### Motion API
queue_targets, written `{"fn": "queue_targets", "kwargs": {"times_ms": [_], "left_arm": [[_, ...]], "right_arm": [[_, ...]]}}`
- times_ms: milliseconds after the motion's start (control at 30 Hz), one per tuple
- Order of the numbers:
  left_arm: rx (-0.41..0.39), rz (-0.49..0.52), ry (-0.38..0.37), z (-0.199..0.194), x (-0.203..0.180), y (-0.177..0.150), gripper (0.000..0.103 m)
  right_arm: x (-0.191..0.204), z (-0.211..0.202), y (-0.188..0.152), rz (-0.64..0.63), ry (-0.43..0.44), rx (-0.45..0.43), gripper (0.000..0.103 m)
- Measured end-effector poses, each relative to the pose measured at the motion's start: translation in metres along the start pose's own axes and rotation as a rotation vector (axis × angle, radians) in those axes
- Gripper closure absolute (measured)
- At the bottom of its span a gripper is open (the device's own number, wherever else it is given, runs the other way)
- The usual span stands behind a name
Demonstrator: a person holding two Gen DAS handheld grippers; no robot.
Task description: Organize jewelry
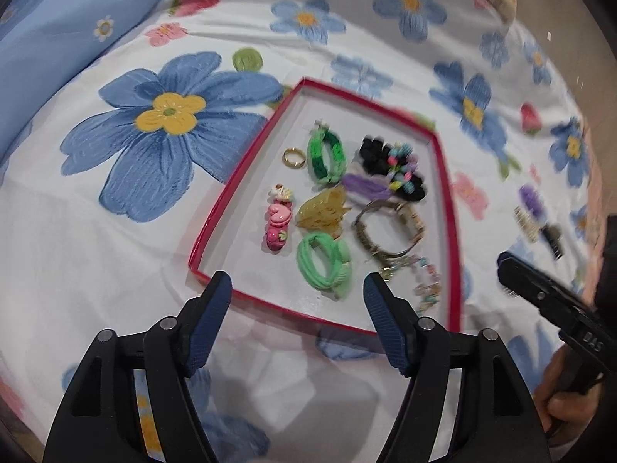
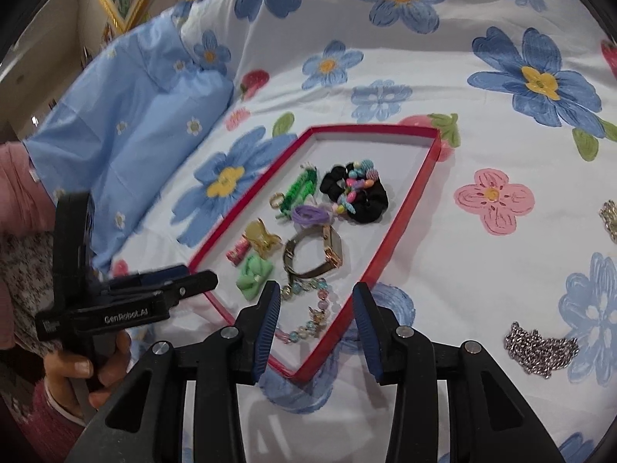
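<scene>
Nearest, my left gripper [image 1: 299,295]: jaws apart, nothing between them, hanging over the near rim of the red tray [image 1: 231,193].

My right gripper [image 2: 316,308]: jaws parted and empty, above the tray's near corner; a pastel bead bracelet [image 2: 312,308] lies on the tray floor beneath the gap.

Red tray on the flowered bedsheet [image 1: 135,250], the collecting place, so pieces lie flat and spaced for viewing. From the left wrist view, tray centre as dial:
- 6 o'clock: pale green hair tie [image 1: 322,266].
- 8 o'clock: pink heart clip [image 1: 279,223].
- Centre: amber claw clip [image 1: 322,208].
- 4 o'clock: gold watch [image 1: 389,231].
- 11 o'clock: gold ring [image 1: 295,157], beside a green woven band [image 1: 326,156].
- 1 o'clock: black beaded scrunchie [image 1: 393,168], touching a purple hair tie [image 1: 366,187].

Outside the tray, at 3 o'clock on the sheet: two silver chains [image 2: 540,347], probably awaiting sorting.

Farthest, 10 o'clock: a blue pillow [image 1: 65,27].
</scene>
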State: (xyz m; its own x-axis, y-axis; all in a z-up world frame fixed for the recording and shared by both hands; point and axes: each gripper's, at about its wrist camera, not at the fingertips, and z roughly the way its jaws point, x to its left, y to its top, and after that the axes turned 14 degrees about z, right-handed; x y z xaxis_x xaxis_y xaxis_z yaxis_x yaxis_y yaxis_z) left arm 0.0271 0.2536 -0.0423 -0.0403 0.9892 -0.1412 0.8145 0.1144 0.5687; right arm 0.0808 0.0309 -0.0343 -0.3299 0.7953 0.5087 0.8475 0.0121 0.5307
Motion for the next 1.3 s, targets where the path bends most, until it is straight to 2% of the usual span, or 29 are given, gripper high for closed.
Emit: {"fn": "queue_targets", "kwargs": {"times_ms": [133,267,367,467,533,600,767,1000,1100,1300], "left_arm": [[-0.076,-0.049,-0.015,-0.026,-0.001,-0.010,0.009],[-0.132,-0.061,0.009,-0.053,-0.007,-0.022,0.008],[-0.165,-0.027,0.036,-0.073,-0.015,-0.024,0.008],[-0.200,0.036,0.123,-0.096,-0.028,-0.023,0.008],[-0.235,0.064,0.186,-0.109,-0.036,-0.024,0.000],[-0.264,0.085,0.236,-0.116,-0.043,-0.027,0.000],[-0.255,0.116,0.277,-0.104,-0.051,-0.041,0.000],[-0.243,0.088,0.309,-0.080,-0.054,-0.065,0.000],[-0.236,0.103,0.331,-0.076,-0.060,-0.074,0.000],[-0.296,0.114,0.352,-0.085,-0.069,-0.088,0.000]], "right_arm": [[-0.005,-0.018,-0.004,0.066,0.074,-0.087,0.040],[-0.004,-0.041,-0.007,0.087,0.126,-0.173,0.033],[0.003,-0.060,-0.010,0.063,0.143,-0.230,0.028],[0.017,-0.083,-0.011,0.002,0.138,-0.284,0.020],[0.026,-0.099,-0.014,-0.042,0.128,-0.331,0.006],[0.036,-0.112,-0.020,-0.092,0.108,-0.377,0.000],[0.039,-0.109,-0.041,-0.169,0.039,-0.397,0.000],[0.007,-0.081,-0.071,-0.069,-0.007,-0.360,0.000],[0.003,-0.073,-0.082,-0.080,-0.034,-0.341,0.000],[-0.004,-0.080,-0.099,-0.087,-0.083,-0.380,0.000]]}}
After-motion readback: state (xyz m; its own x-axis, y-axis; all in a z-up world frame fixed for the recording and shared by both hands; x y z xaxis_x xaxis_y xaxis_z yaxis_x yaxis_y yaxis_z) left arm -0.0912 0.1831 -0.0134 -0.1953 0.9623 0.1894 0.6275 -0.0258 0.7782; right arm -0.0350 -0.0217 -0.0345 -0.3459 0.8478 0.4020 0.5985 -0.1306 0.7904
